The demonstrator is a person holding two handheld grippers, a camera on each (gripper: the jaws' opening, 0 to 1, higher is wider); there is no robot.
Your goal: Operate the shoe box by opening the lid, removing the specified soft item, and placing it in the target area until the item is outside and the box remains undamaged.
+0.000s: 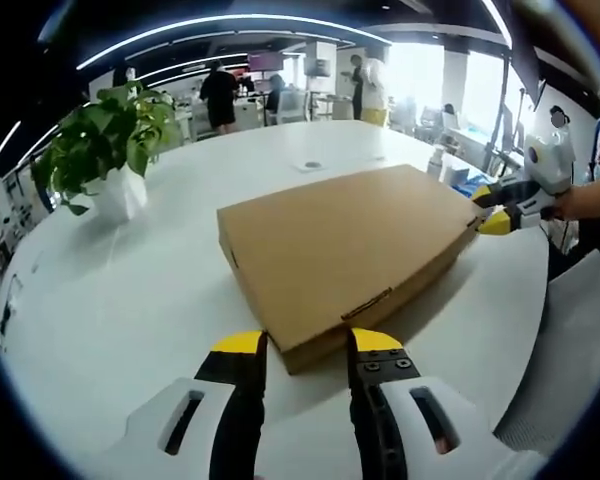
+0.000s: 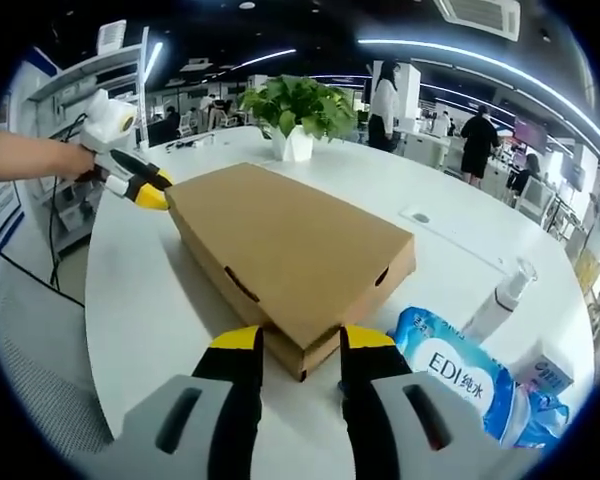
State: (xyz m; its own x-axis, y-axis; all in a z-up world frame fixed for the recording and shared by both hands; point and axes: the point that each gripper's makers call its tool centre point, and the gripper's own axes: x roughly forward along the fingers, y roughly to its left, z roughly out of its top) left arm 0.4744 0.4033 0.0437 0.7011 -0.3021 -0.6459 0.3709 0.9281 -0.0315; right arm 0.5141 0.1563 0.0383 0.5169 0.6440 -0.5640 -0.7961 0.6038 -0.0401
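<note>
While lid lies closed, shoe box (image 1: 345, 255) corners sit just ahead of left gripper (image 1: 305, 342) and right gripper (image 2: 292, 338), jaws parted, nothing gripped.

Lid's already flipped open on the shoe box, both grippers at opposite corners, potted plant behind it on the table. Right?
Not quite: the lid is closed, lying flat on the shoe box, as the right gripper view shows. The rest holds: the left gripper and right gripper sit at opposite corners, and the potted plant stands behind it on the table.
</note>
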